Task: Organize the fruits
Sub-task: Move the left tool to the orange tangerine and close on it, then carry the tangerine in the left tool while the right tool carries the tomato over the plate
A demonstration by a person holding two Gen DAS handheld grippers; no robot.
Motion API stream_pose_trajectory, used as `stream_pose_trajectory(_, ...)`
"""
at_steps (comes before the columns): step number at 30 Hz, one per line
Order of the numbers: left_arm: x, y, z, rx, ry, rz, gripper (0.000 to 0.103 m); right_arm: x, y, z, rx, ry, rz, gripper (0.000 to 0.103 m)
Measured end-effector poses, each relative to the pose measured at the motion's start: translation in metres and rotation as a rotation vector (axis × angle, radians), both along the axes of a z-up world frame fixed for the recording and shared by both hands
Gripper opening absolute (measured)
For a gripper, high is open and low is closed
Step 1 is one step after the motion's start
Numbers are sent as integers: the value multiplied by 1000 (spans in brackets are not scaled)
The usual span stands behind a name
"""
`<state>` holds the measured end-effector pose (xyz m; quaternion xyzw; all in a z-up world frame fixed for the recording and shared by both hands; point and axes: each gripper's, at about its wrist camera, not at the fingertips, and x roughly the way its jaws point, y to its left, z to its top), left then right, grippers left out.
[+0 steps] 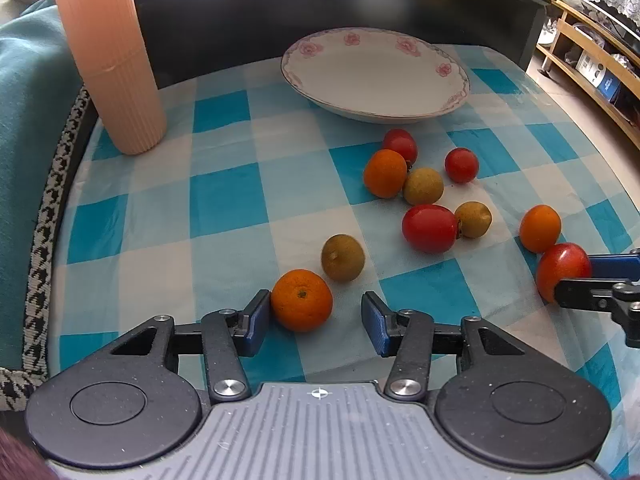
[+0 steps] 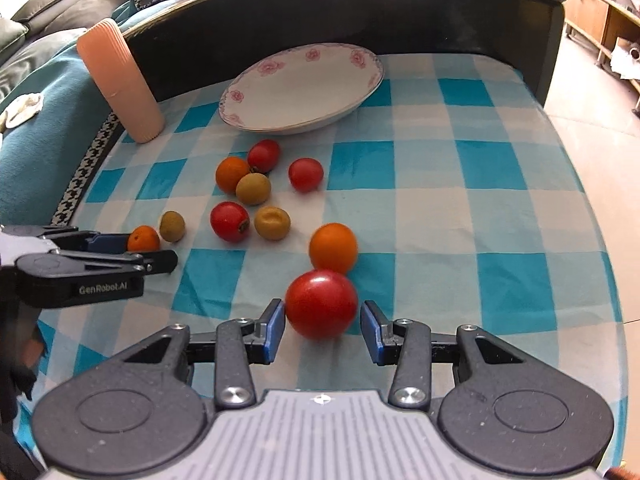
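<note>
Several small fruits lie on a blue-and-white checked cloth: oranges, red tomatoes and brown-green longans. My left gripper (image 1: 316, 322) is open around an orange (image 1: 302, 300), whose left side touches the left pad. My right gripper (image 2: 323, 330) is open around a red tomato (image 2: 321, 304), which touches the left pad; the same tomato shows in the left wrist view (image 1: 562, 270). Another orange (image 2: 333, 247) lies just beyond it. A white floral plate (image 1: 376, 74) stands empty at the back, also in the right wrist view (image 2: 302, 88).
A tall ribbed peach-coloured cup (image 1: 110, 56) stands at the back left. A dark raised board (image 2: 360, 4) borders the table's far edge. A teal cloth (image 1: 24, 128) lies to the left. Wooden shelving (image 1: 592, 56) stands at the right.
</note>
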<state>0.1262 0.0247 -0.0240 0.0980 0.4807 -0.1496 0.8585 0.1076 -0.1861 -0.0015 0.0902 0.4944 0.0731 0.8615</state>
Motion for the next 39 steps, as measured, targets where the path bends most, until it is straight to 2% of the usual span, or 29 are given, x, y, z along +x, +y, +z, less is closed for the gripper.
stream_pose_trajectory(5,1,-1,-1,-6,-8,-5,56,6,4,-6,-14,12,-2,58)
stream_pose_trajectory(7,1,-1,0,-6,-8,-5,56,6,2,-10,7,43,-8,58)
stream_pose_trajectory(11,0,-1,0,-6,-8,-7,53,5,0,-11,25,41,-16,57)
stream_pose_trajectory(13,0,-3,1,-1,-7,-16,49,5,0,-11,20,41,-12,56)
stream_pose_trajectory(14,0,-5,1,0,-4,-19,42,5,1,-11,19,43,-10,56)
stream_pose_trajectory(15,0,-5,2,6,-3,-21,39,4,1,-10,23,45,-9,56)
stream_pose_trajectory(23,0,-6,5,-7,16,-19,38,1,8,3,47,20,19,56)
stream_pose_trajectory(30,-2,-18,23,-36,-24,-42,38,8,10,18,63,-26,12,56)
stream_pose_trajectory(39,22,-39,46,-110,-68,-31,38,42,11,41,32,-107,-6,56)
